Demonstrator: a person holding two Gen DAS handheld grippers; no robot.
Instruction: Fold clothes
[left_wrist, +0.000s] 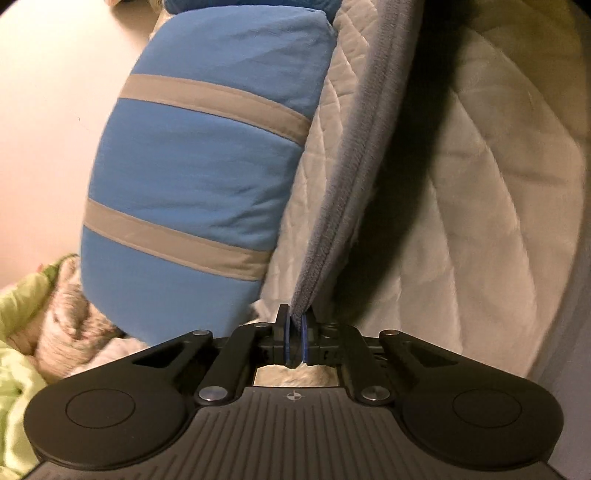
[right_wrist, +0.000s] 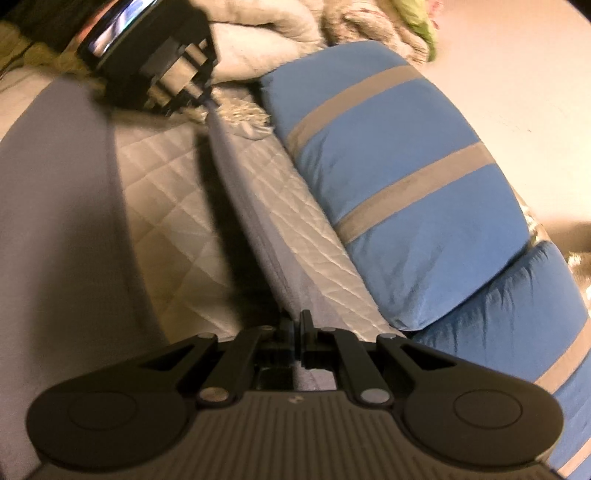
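At the bottom centre of the frame the left gripper (left_wrist: 295, 338) had its blue-padded jaws pinched together on the hemmed edge of a grey garment (left_wrist: 354, 177), which ran taut from the jaws up toward the upper right. Under and on both sides of that edge lay a white quilted bed cover (left_wrist: 498, 206), with a dark shadow across it just right of the cloth. A blue pillow with grey stripes (left_wrist: 207, 170) filled the centre left, touching the cover, and rumpled green bedding (left_wrist: 18, 332) sat in the lower left corner.
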